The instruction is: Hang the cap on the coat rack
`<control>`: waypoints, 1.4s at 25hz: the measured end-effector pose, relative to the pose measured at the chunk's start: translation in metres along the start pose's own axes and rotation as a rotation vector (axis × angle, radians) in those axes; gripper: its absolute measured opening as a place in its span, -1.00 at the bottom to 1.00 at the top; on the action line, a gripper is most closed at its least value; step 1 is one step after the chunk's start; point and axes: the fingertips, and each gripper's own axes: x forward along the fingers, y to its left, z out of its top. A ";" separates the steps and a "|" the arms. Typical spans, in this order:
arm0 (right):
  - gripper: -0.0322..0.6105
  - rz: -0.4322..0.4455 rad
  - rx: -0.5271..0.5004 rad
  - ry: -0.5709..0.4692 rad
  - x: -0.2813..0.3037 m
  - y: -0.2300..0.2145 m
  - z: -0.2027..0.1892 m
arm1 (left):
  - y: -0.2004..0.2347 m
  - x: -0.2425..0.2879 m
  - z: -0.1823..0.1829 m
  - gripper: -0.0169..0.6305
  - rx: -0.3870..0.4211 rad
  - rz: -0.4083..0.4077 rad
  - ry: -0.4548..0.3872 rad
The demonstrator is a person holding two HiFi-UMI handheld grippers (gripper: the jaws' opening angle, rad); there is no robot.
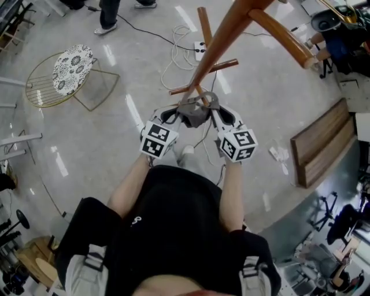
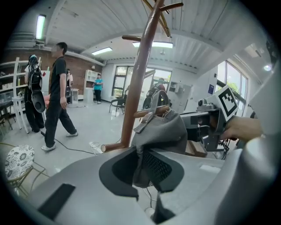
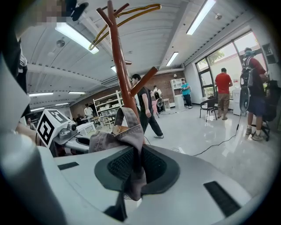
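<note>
The coat rack [image 1: 222, 43] runs out of the head view's top edge, so its crown is cut off; its foot is hidden behind the cap [image 1: 194, 114]. The cap's lower edge vanishes between the fingers [image 2: 155, 167] of the left gripper [image 2: 140, 169] and likewise within the right gripper [image 3: 136, 169]; a bystander [image 1: 108, 14] is cut off above the legs.

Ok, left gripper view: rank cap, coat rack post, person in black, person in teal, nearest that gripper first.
1. cap, between the jaws.
2. coat rack post, just behind.
3. person in black, left, mid-floor.
4. person in teal, far back.
</note>
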 end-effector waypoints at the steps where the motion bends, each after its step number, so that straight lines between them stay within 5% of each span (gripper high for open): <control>1: -0.82 0.004 -0.003 0.010 0.005 -0.001 -0.001 | 0.003 0.002 -0.001 -0.86 -0.004 0.006 0.003; 22: -0.80 0.003 0.058 0.104 0.080 -0.018 -0.038 | 0.046 0.061 -0.043 -0.86 -0.025 0.093 0.125; 29: -0.45 0.041 0.150 0.023 0.062 -0.034 -0.037 | 0.047 0.049 -0.046 -0.69 -0.159 0.107 0.075; 35: -0.43 0.072 0.171 -0.045 0.029 -0.040 -0.021 | 0.046 0.013 -0.043 -0.65 -0.245 0.182 0.009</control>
